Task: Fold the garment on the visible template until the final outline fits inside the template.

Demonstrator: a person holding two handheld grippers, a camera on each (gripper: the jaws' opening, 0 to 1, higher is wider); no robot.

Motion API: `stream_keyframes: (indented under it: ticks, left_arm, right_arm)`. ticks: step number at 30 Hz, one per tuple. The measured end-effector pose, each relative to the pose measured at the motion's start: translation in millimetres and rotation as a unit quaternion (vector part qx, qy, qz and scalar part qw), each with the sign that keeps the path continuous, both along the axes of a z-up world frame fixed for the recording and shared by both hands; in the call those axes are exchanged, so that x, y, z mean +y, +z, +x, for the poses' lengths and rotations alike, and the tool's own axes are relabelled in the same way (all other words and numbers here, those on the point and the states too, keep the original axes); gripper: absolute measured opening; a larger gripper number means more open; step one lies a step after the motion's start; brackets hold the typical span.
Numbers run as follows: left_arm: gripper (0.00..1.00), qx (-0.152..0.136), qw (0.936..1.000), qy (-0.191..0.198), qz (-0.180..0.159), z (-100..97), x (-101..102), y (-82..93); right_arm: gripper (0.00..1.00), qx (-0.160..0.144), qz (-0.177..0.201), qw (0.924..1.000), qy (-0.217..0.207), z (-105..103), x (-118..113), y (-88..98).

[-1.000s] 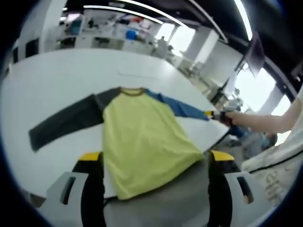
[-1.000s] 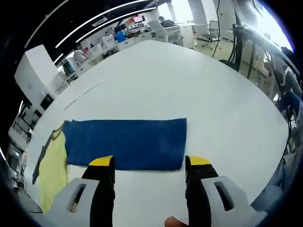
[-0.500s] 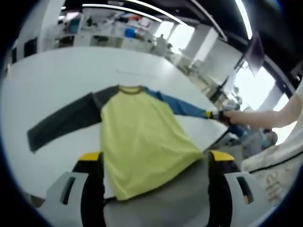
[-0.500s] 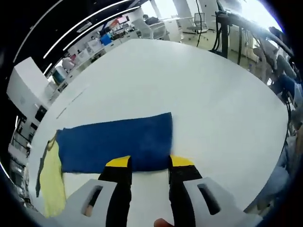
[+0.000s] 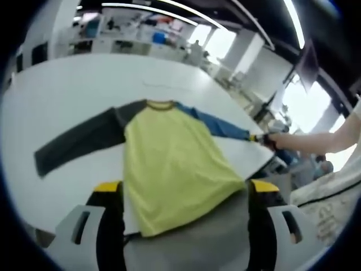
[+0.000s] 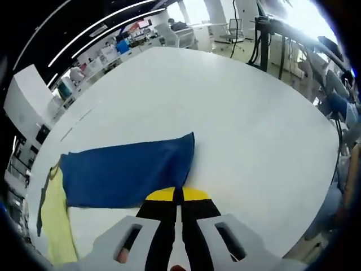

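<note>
Your right hand-held gripper (image 6: 176, 195) pinches the blue sleeve's (image 6: 127, 172) cuff; the shirt (image 5: 169, 169) lies flat on the tabletop (image 6: 254, 124), sleeve running left toward the body. Left hand-held gripper (image 5: 184, 189) gapes wide at the hem.

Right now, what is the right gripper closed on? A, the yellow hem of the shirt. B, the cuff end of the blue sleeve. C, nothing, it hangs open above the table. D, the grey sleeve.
B: in the right gripper view the right gripper has its jaws shut together on the edge of the blue sleeve at its cuff end, with the corner there lifting off the white table.
</note>
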State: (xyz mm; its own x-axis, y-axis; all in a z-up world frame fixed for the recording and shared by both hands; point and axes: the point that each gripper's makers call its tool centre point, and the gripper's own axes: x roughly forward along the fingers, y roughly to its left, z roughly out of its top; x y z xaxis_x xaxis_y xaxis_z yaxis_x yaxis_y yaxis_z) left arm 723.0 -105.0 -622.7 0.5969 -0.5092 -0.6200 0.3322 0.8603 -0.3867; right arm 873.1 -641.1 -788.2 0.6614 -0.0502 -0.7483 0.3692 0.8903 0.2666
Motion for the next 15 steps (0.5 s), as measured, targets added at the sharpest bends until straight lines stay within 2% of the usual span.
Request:
stream_keyframes:
  ticks: [7,15]
  left_arm:
    - [0.87,0.006,1.0,-0.005,-0.001,-0.6,-4.8,-4.1]
    - [0.88,-0.007,0.9999,-0.012,-0.008,3.0,-10.1,0.3]
  right_arm:
    - [0.02,-0.028,0.009,0.9996,0.0,10.4,-2.0,22.6]
    - [0.02,-0.055,0.011,0.9984,0.008,19.9,-0.4,47.8]
